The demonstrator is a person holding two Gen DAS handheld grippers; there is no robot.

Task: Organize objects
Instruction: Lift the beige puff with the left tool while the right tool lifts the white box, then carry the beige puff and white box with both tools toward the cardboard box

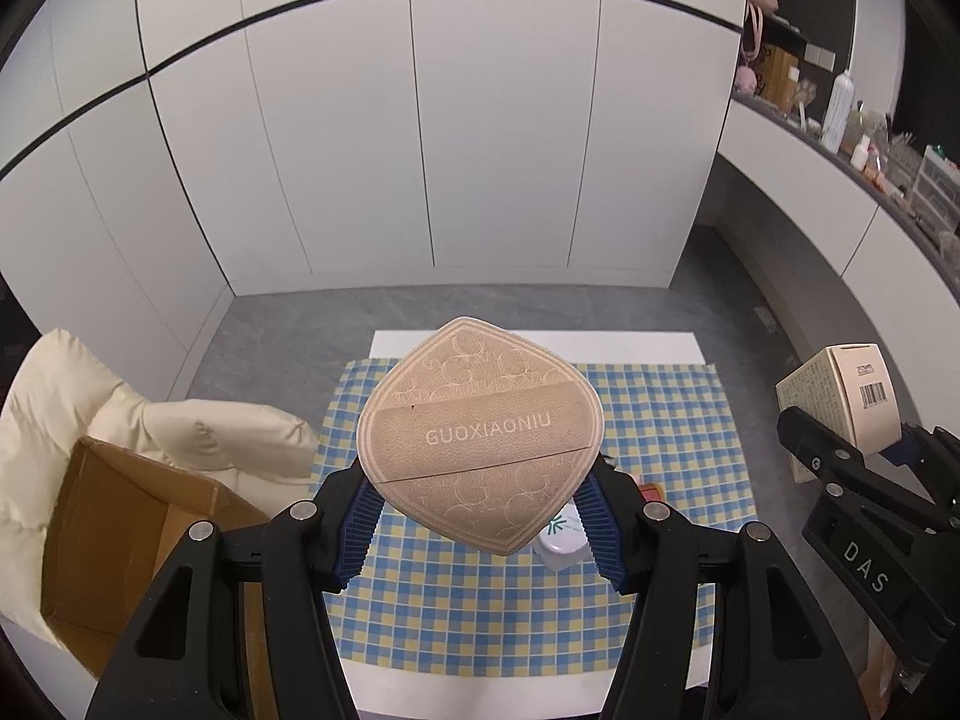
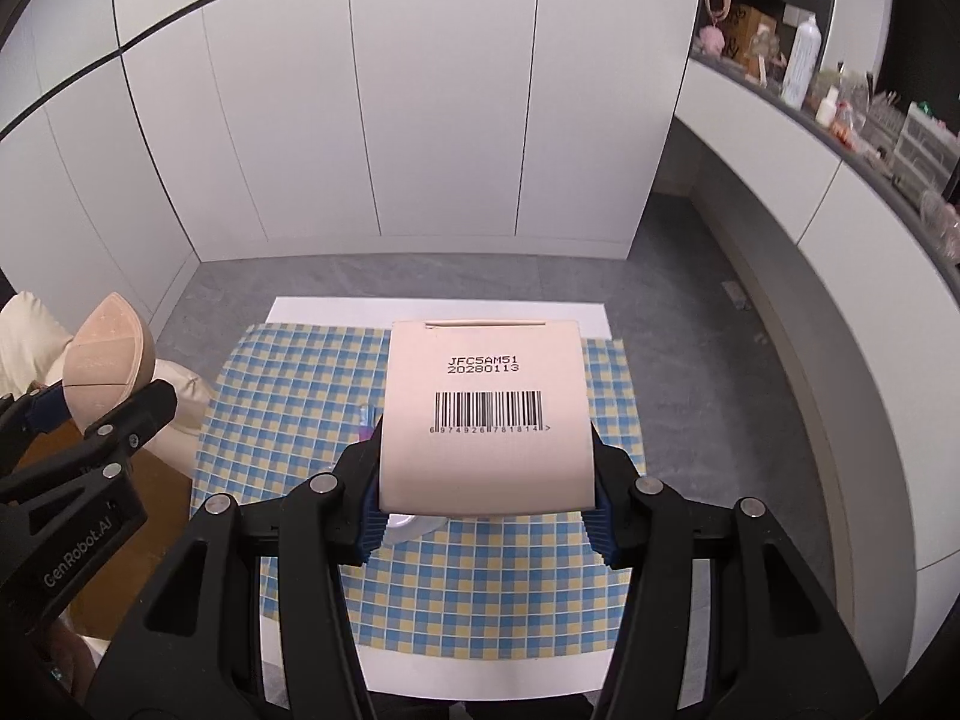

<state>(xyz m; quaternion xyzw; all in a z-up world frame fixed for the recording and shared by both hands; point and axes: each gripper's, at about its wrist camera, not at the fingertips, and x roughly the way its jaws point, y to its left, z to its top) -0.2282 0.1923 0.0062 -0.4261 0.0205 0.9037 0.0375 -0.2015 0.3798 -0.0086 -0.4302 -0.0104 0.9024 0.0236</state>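
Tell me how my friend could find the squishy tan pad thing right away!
Look above the blue and yellow checkered cloth on the white table. The left gripper holds the tan pad up between its blue jaws. It is soft and leaf-shaped, with GUOXIAONIU across a band, unlike the stiff barcode box in the right gripper.

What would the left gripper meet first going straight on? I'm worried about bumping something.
Probably the checkered cloth on the table; the left gripper, shut on the powder puff, points down toward it. Depth unclear.
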